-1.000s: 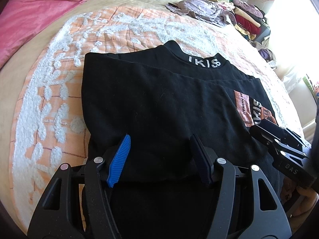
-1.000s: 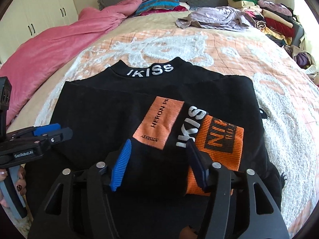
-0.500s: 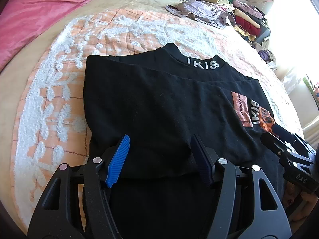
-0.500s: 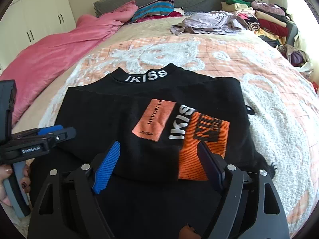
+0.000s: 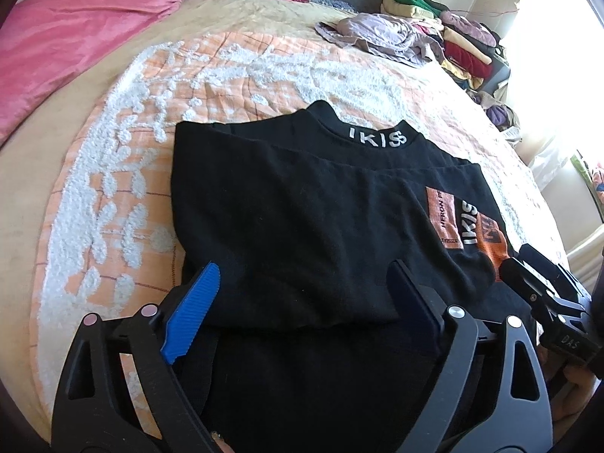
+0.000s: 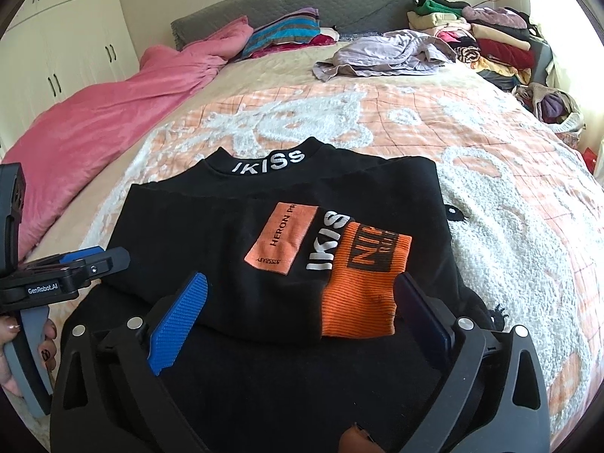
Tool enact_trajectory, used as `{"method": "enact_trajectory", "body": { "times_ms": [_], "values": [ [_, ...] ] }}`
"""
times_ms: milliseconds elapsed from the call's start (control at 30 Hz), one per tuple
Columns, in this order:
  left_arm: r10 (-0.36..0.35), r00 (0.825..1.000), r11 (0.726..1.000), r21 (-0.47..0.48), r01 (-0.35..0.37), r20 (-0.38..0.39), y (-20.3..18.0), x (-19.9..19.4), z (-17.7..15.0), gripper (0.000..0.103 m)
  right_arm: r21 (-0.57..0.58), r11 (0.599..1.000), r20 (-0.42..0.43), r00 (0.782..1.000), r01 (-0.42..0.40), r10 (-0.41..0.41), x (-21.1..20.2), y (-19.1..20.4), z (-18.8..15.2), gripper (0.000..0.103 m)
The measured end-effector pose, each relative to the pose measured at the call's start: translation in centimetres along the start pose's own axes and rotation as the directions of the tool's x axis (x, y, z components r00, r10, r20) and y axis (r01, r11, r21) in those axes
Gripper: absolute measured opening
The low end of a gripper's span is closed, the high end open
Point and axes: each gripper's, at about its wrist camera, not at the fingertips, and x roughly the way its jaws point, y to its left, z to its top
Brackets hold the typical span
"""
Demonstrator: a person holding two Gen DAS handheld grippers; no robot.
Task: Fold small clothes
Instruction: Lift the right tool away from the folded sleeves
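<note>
A black top with "IKISS" on its collar lies flat on the bed, its sleeves folded across the body. An orange cuff and an orange patch lie on top at the right. My left gripper hovers over the near folded edge with its jaws opening. The black cloth lies under the gap, and the pads do not press on it. My right gripper is over the cuff end, jaws also opening and nothing pinched. Each gripper shows in the other's view: the right gripper and the left gripper.
The top rests on an orange and white tufted quilt. A pink duvet lies along the left. A crumpled lilac garment and stacked folded clothes sit at the far right. A hand holds the left gripper's handle.
Both pairs of jaws have spread much wider over the folded black cloth. The right gripper has drawn back and up a little; the left has stayed in place.
</note>
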Motion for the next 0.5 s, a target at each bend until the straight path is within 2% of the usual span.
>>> {"method": "enact_trajectory", "body": {
  "times_ms": [133,500],
  "values": [
    [0.005,1.0,1.0,0.003,-0.005,0.014,-0.2,-0.6,0.0,0.093,-0.001,1.0,0.011,1.0,0.0,0.0,-0.5,0.1,0.1,0.098],
    [0.013,0.999,1.0,0.011,-0.014,0.053,-0.6,-2.4,-0.1,0.093,-0.003,1.0,0.056,0.998,-0.006,0.006,-2.3,0.5,0.2,0.098]
  ]
}}
